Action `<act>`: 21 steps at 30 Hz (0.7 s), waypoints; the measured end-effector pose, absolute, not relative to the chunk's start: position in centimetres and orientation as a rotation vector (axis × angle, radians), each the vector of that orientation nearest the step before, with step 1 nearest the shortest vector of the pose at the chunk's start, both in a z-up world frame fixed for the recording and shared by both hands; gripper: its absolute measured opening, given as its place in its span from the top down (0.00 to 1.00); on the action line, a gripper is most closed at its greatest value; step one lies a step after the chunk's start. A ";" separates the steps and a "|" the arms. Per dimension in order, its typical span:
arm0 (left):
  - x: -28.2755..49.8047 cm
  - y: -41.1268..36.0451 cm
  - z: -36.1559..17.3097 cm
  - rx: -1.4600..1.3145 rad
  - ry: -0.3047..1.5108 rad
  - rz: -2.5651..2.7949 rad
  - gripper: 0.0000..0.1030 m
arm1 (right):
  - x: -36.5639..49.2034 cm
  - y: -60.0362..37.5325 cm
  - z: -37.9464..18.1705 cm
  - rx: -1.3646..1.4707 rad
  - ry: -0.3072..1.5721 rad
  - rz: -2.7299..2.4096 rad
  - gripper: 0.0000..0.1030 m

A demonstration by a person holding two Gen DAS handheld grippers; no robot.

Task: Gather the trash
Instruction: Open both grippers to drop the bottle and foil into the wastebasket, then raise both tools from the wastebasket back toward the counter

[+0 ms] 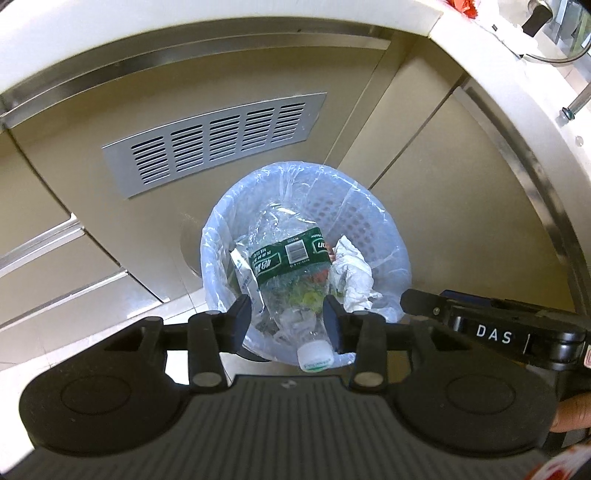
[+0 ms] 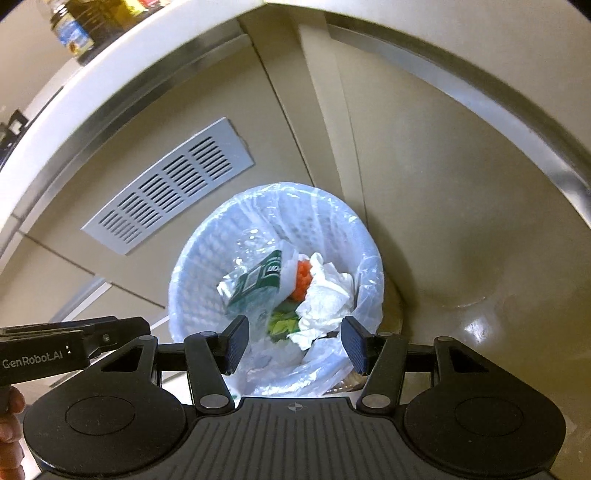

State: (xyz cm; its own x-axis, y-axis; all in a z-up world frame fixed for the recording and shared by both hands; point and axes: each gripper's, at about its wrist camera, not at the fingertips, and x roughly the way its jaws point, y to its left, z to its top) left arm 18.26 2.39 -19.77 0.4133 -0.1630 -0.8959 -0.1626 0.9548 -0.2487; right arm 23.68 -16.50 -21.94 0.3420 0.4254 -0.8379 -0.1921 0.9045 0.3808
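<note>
A white mesh bin (image 1: 369, 206) (image 2: 207, 236) lined with a clear bag stands on the floor below both grippers. In it lies a crushed clear bottle (image 1: 291, 258) (image 2: 258, 280) with a green label, its white cap (image 1: 314, 356) at the near rim. Beside it are crumpled white tissue (image 1: 351, 273) (image 2: 328, 291), an orange scrap (image 2: 303, 277) and green bits (image 2: 284, 321). My left gripper (image 1: 286, 314) (image 2: 140, 328) hangs open above the bin; the bottle shows between its fingers but lies lower, unheld. My right gripper (image 2: 293, 332) (image 1: 424, 306) is open over the tissue and holds nothing.
Beige cabinet doors with a grey vent grille (image 1: 214, 140) (image 2: 166, 188) stand right behind the bin, forming a corner. A white countertop edge (image 1: 480, 62) curves overhead, with bottles (image 2: 70, 29) on it. A person's hand (image 1: 572, 413) (image 2: 11, 406) shows at each frame's edge.
</note>
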 end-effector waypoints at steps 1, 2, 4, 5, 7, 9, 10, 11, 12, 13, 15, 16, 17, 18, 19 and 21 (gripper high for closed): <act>18.0 2.3 -19.5 -0.322 1.147 0.003 0.62 | 23.5 -16.6 -21.7 0.228 1.153 0.415 0.46; 17.6 2.2 -19.2 -0.326 1.143 0.007 0.61 | 23.3 -16.6 -21.4 0.227 1.151 0.423 0.46; 17.0 2.1 -18.5 -0.330 1.134 0.016 0.55 | 22.8 -16.8 -20.8 0.229 1.146 0.438 0.46; 16.6 2.0 -18.1 -0.332 1.129 0.022 0.54 | 22.6 -16.9 -20.4 0.231 1.143 0.448 0.46; 15.9 1.8 -17.4 -0.338 1.117 0.029 0.54 | 22.2 -17.2 -19.6 0.235 1.134 0.469 0.46; 15.4 1.5 -16.7 -0.346 1.106 0.037 0.53 | 21.9 -17.5 -18.7 0.238 1.121 0.492 0.46; 15.1 1.4 -16.3 -0.347 1.099 0.040 0.52 | 21.7 -17.7 -18.2 0.239 1.115 0.502 0.46; 14.9 1.3 -15.9 -0.347 1.093 0.044 0.51 | 21.6 -17.9 -17.7 0.242 1.109 0.512 0.46; 14.7 1.1 -15.4 -0.346 1.086 0.047 0.49 | 21.4 -18.1 -17.2 0.247 1.101 0.521 0.46; 14.5 1.0 -15.0 -0.344 1.077 0.047 0.49 | 21.3 -18.4 -16.6 0.253 1.093 0.530 0.46; 14.3 0.6 -13.9 -0.337 1.058 0.051 0.49 | 21.1 -18.9 -15.5 0.266 1.068 0.546 0.46; 14.3 0.4 -13.4 -0.334 1.048 0.053 0.49 | 21.0 -19.2 -14.9 0.271 1.054 0.553 0.46; 14.2 0.2 -12.9 -0.330 1.036 0.054 0.49 | 21.0 -19.5 -14.3 0.275 1.041 0.559 0.46; 14.1 0.1 -12.4 -0.325 1.025 0.056 0.48 | 21.0 -19.7 -13.7 0.280 1.029 0.564 0.46; 14.1 0.0 -12.0 -0.320 1.013 0.057 0.48 | 21.0 -20.0 -13.2 0.286 1.016 0.569 0.46; 14.1 -0.4 -11.0 -0.310 0.986 0.058 0.48 | 20.9 -20.7 -12.2 0.298 0.989 0.573 0.46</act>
